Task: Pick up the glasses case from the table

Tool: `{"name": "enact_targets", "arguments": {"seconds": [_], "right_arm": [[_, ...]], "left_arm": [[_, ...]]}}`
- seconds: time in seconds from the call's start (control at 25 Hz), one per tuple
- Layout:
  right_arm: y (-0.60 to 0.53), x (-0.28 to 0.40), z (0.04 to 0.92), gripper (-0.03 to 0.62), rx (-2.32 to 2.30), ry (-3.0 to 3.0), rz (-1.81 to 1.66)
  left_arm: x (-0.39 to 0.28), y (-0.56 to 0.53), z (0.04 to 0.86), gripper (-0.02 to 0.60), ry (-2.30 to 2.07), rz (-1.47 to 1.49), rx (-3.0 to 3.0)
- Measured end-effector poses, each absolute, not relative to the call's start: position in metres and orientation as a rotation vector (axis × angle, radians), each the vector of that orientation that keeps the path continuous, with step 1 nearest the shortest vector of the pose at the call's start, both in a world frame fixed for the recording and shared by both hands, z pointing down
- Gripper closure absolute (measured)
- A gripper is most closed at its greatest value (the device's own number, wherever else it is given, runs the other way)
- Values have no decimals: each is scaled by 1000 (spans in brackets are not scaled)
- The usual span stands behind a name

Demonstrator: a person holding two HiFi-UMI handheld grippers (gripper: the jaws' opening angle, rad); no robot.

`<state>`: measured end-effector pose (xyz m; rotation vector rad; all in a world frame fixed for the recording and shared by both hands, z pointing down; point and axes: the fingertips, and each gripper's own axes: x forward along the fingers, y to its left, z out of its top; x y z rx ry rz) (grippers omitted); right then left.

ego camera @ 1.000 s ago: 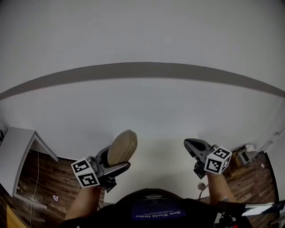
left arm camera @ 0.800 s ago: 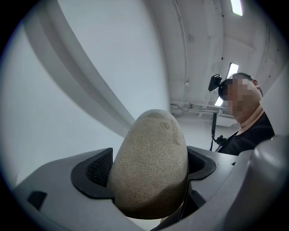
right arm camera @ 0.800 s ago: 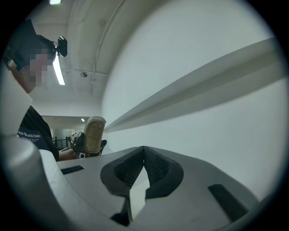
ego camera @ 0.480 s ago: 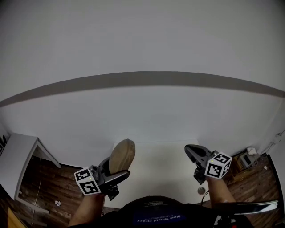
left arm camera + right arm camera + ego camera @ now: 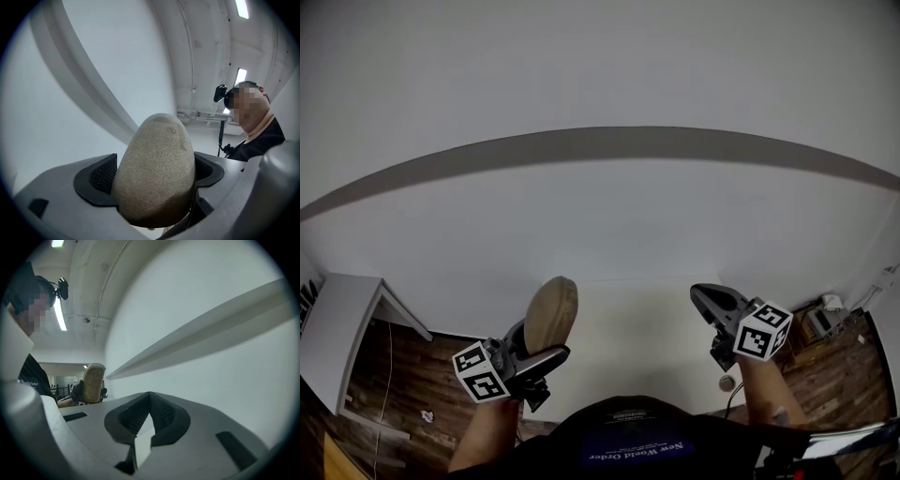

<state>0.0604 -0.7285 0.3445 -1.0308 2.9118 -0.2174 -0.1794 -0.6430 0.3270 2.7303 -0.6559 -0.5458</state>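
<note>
In the head view the left claw holds the tan glasses case upright, off the white desk. The right claw hangs well apart from it. In the left gripper view both jaws press on the case standing between them. In the right gripper view the jaws meet at their tips with nothing between, and the case shows far to the left of this claw.

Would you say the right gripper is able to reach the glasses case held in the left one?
Probably yes: the glasses case sticks up from the left gripper with its upper end bare, and nothing stands between it and the right gripper, whose shut jaws must open first.
</note>
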Motion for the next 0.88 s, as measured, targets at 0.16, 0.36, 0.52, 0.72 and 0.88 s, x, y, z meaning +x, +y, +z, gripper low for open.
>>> {"name": "enact_targets", "arguments": {"seconds": [0.16, 0.36, 0.52, 0.72, 0.88], "right_arm": [[-729, 61, 347, 594, -1036, 2916, -224], [-730, 61, 350, 594, -1037, 2917, -231], [-731, 63, 352, 594, -1041, 2917, -234], [-733, 63, 355, 594, -1047, 2918, -241], [-733, 61, 354, 594, -1048, 2920, -233]], "left_arm": [[-180, -643, 326, 104, -659, -542, 2731], [-179, -645, 329, 104, -655, -532, 2729], [-175, -646, 329, 104, -644, -522, 2731], [-175, -648, 330, 104, -639, -522, 2729], [-177, -649, 331, 104, -635, -521, 2729]]}}
